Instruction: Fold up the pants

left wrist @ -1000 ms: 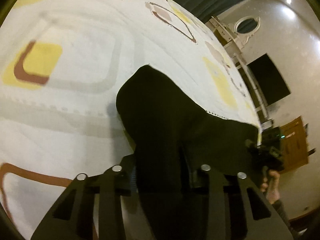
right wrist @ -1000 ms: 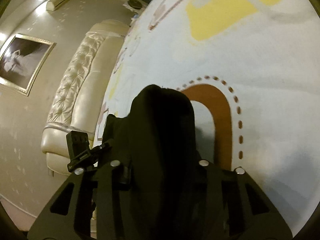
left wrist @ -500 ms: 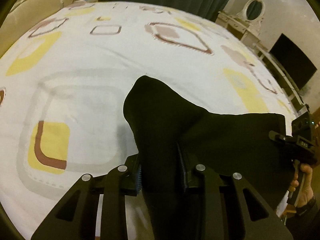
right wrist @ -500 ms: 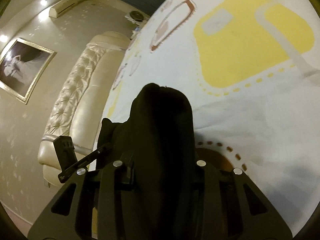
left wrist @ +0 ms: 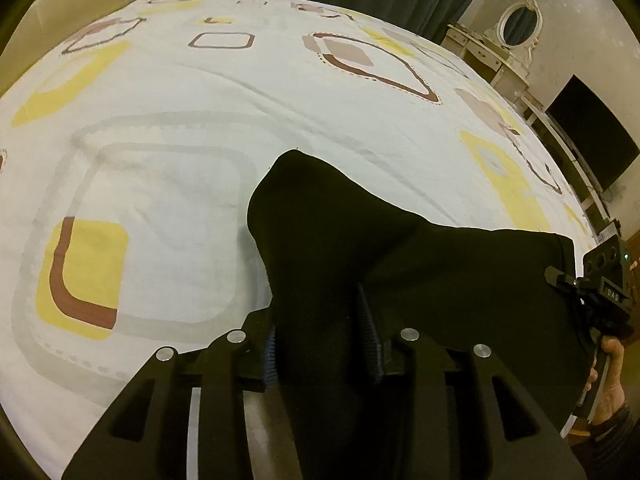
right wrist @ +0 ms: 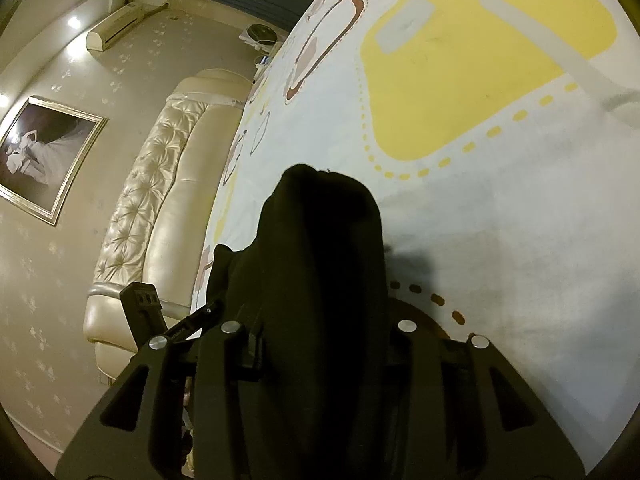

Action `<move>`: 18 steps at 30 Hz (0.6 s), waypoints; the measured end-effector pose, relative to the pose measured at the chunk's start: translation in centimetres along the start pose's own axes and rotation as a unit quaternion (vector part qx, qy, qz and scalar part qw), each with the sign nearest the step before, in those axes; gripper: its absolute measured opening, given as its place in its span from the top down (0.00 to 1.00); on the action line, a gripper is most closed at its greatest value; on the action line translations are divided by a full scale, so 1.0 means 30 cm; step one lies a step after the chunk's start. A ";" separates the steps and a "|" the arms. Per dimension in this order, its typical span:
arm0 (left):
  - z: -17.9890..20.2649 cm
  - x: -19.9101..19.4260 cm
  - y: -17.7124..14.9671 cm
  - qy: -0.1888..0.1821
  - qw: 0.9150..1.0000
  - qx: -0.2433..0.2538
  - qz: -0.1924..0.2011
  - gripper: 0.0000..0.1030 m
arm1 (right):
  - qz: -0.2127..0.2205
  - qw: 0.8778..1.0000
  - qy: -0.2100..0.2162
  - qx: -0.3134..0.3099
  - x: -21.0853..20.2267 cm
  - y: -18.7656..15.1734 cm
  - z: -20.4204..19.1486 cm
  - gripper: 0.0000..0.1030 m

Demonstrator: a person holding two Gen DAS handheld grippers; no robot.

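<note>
Our left gripper (left wrist: 320,336) and right gripper (right wrist: 324,344) jaws are opening with the black pants (left wrist: 400,264) bunched between them over the bedsheet (left wrist: 180,120)

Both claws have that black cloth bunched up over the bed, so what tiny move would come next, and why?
Probably lower the black pants onto the patterned bedsheet. Both the left gripper and the right gripper have cloth between opening jaws, and it hangs unspread between them.

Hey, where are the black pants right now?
The black pants are bunched between the jaws of both the left gripper and right gripper, above the patterned bedsheet; both jaws are opening.
</note>
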State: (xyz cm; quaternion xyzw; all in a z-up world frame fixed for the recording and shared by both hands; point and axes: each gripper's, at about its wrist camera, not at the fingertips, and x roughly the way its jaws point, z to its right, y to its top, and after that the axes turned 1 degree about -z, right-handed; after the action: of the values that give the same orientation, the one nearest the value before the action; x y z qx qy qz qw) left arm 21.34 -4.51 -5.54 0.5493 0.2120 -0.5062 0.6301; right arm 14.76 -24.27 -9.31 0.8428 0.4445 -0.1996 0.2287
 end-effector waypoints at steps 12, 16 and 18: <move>-0.097 -0.144 -0.183 -0.071 0.995 -0.066 -0.012 0.22 | 0.004 0.999 0.018 0.030 -0.154 -0.136 0.012 0.38; -0.118 -0.197 -0.277 -0.112 0.987 -0.113 -0.011 0.22 | -0.012 1.000 0.013 0.021 -0.180 -0.238 0.000 0.36; -0.110 -0.207 -0.319 -0.128 0.984 -0.121 -0.016 0.22 | -0.020 1.000 0.000 0.006 -0.177 -0.288 -0.019 0.35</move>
State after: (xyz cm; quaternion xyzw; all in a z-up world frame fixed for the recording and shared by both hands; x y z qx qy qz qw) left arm 11.49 2.09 -6.01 0.3957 0.1981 -0.5533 0.7057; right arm 4.78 -23.12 -7.77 0.8354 0.4597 -0.2064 0.2194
